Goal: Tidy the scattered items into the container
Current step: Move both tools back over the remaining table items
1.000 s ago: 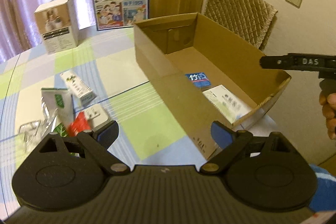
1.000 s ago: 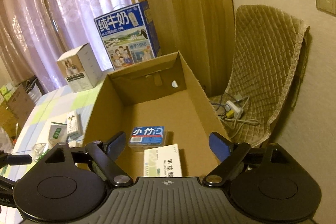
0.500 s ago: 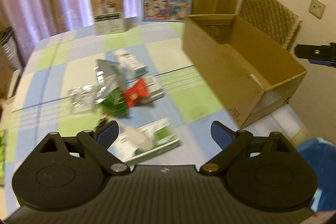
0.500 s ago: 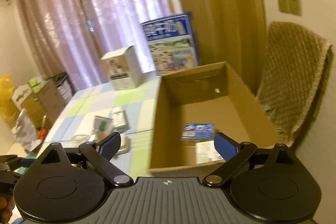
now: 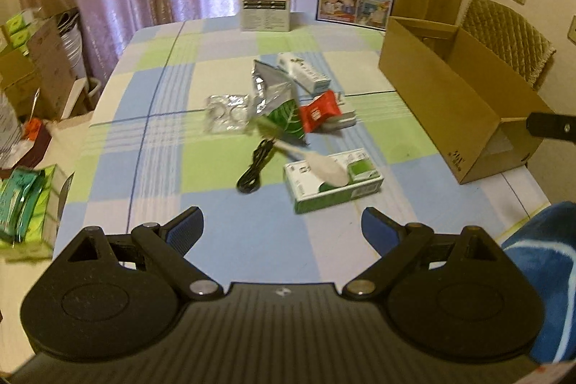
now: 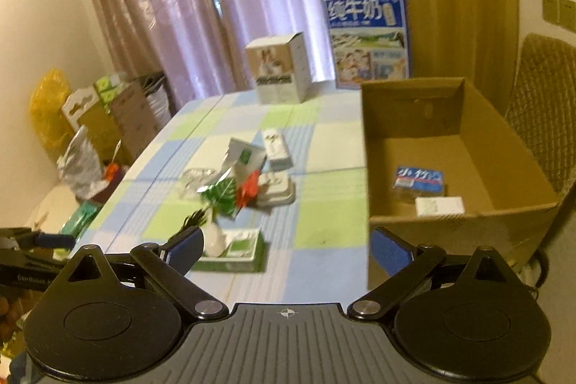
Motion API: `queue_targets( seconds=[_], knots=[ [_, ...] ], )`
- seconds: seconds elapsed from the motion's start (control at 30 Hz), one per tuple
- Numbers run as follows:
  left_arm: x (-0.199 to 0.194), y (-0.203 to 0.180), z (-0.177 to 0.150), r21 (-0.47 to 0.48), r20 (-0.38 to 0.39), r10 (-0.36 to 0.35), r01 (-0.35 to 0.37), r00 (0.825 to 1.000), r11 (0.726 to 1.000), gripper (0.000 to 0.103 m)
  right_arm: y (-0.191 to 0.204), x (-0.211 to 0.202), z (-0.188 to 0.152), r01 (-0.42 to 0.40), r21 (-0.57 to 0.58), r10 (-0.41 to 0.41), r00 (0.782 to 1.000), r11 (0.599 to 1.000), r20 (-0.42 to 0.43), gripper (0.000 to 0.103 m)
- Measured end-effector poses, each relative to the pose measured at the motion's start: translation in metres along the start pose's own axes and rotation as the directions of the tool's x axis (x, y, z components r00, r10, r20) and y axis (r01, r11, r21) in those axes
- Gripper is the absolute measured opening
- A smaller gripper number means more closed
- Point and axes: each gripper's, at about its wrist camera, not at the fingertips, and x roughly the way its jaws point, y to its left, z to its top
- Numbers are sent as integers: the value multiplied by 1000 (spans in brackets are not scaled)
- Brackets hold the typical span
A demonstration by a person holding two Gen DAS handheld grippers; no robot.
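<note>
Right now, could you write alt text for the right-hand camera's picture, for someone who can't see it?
An open right gripper, holding nothing, points over a checked table strewn with small packets, among them a green and white box nearest. To the right stands an open cardboard box with a blue packet and a white box inside.

The cardboard box (image 5: 446,89) sits at the table's (image 5: 162,117) right edge; scattered items (image 5: 288,110) lie left of it, two cartons (image 5: 266,0) standing behind.
</note>
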Motion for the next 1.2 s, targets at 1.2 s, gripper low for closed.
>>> queue_targets(
  seconds=[1.2],
  knots=[
    [64,50,8,30,-78,18,-16,997,999,92,49,126,-10,-106,-184,50,957,977,-286,97]
  ],
)
